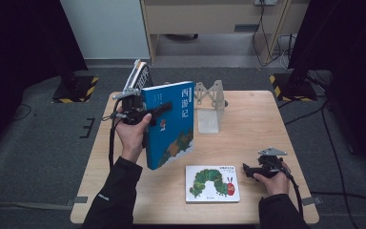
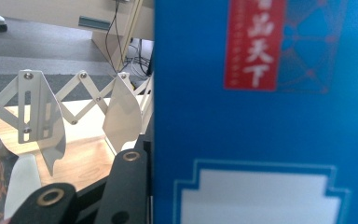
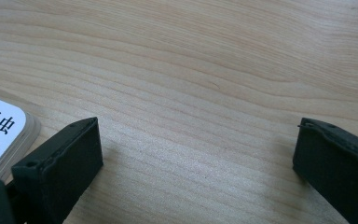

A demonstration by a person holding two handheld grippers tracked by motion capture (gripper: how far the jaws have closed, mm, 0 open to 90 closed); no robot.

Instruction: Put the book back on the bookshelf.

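Note:
A blue book (image 1: 171, 129) with white Chinese characters on its cover is held upright above the table, and my left gripper (image 1: 166, 108) is shut on its upper edge. Its cover (image 2: 261, 116) is close up in the left gripper view, with one black jaw pressed against its left face. A white picture book with a green caterpillar (image 1: 212, 183) lies flat near the front edge. Just right of it, my right gripper (image 1: 246, 170) rests low on the wood. Its jaws stand wide open with nothing between them (image 3: 198, 149), and the book's corner (image 3: 0, 130) lies to their left.
A white scissor-type expanding book rack (image 1: 208, 102) stands at the back middle of the wooden table (image 1: 252, 124); its plates (image 2: 37, 107) appear beyond the blue book. Another book (image 1: 140, 74) rises behind the left hand. Dark stands and cables surround the table on the floor.

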